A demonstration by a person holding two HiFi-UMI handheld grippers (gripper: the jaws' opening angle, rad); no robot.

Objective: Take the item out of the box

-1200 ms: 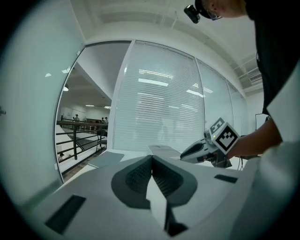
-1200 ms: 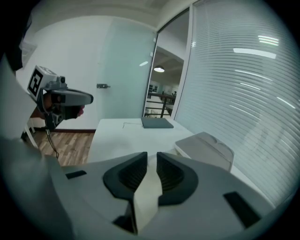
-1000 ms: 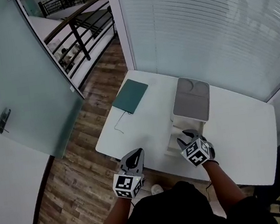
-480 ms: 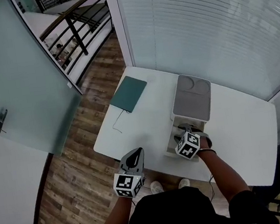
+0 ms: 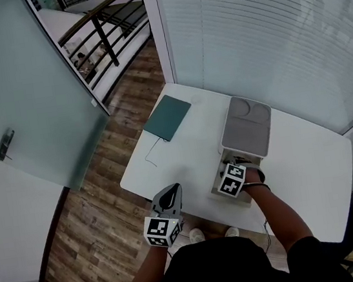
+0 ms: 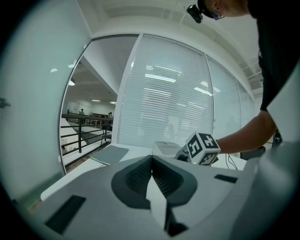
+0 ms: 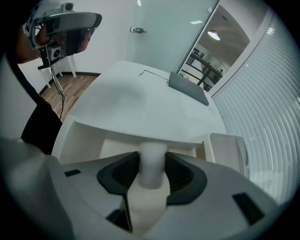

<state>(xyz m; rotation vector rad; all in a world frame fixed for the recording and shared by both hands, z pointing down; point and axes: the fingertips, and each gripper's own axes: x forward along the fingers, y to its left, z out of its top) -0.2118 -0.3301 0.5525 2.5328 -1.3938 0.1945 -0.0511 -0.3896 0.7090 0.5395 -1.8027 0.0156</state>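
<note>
Inside the open box (image 7: 80, 140), the right claw (image 7: 153, 164), just closing, grips a white cylinder (image 7: 152, 152).

A white desk (image 5: 184, 146) stands on a brown plank floor (image 5: 104, 202), backed by closed white blinds (image 5: 259, 34). A frosted glass door (image 5: 20, 94) is at left, with a dark railing (image 5: 105, 26) beyond.

Head view overhead, gripper views low, close, table (image 5: 179, 163) seemingly shared.
</note>
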